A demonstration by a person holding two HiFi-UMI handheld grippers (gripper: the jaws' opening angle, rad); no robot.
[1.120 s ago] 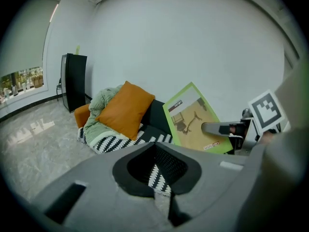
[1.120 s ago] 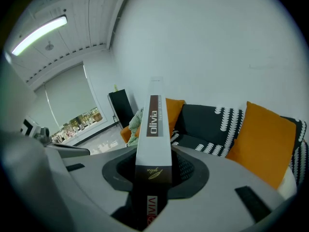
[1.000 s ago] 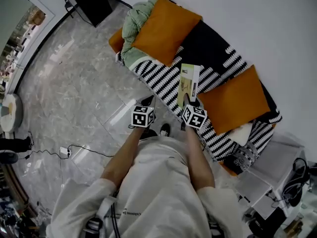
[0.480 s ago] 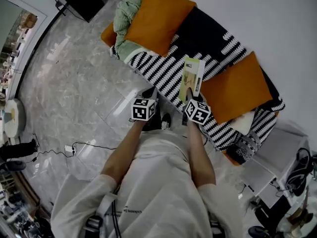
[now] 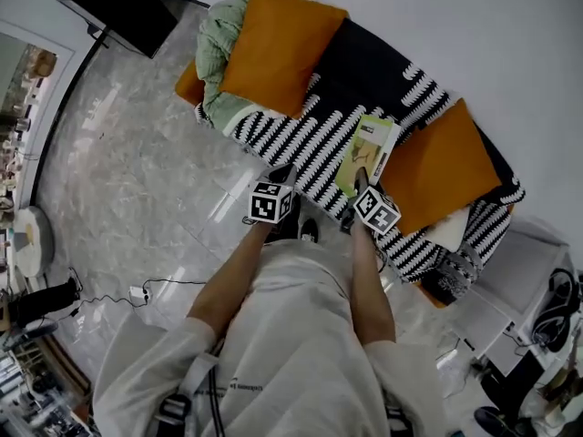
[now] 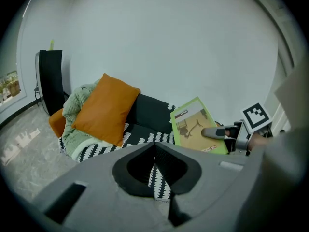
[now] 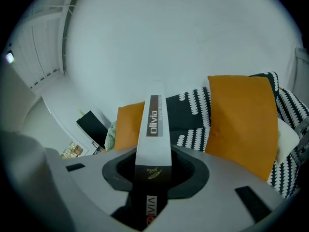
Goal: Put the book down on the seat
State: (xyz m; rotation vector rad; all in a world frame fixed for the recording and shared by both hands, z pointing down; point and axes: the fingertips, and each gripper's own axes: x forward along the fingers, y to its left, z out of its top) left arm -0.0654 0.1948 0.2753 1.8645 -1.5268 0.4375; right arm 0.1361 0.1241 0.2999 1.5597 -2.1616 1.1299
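Note:
My right gripper (image 5: 362, 182) is shut on the lower edge of a book (image 5: 367, 156) with a green and tan cover. It holds the book tilted above the sofa seat's black-and-white striped throw (image 5: 305, 144), just left of an orange cushion (image 5: 437, 176). In the right gripper view the book's white spine (image 7: 153, 122) rises from between the jaws. The left gripper view shows the book's cover (image 6: 195, 127) with a right finger (image 6: 215, 132) across it. My left gripper (image 5: 281, 173) hovers at the seat's front edge, shut with nothing in it.
A second orange cushion (image 5: 273, 48) leans on a green knitted blanket (image 5: 214, 71) at the sofa's left end. A black screen (image 5: 118, 7) stands beyond it by the wall. White furniture (image 5: 510, 280) and cables sit right of the sofa. Marble floor (image 5: 127, 171) lies on the left.
The book has rolled from nearly edge-on to lean rightward with its cover showing, and has moved closer to the right orange cushion. Both grippers have shifted toward the sofa.

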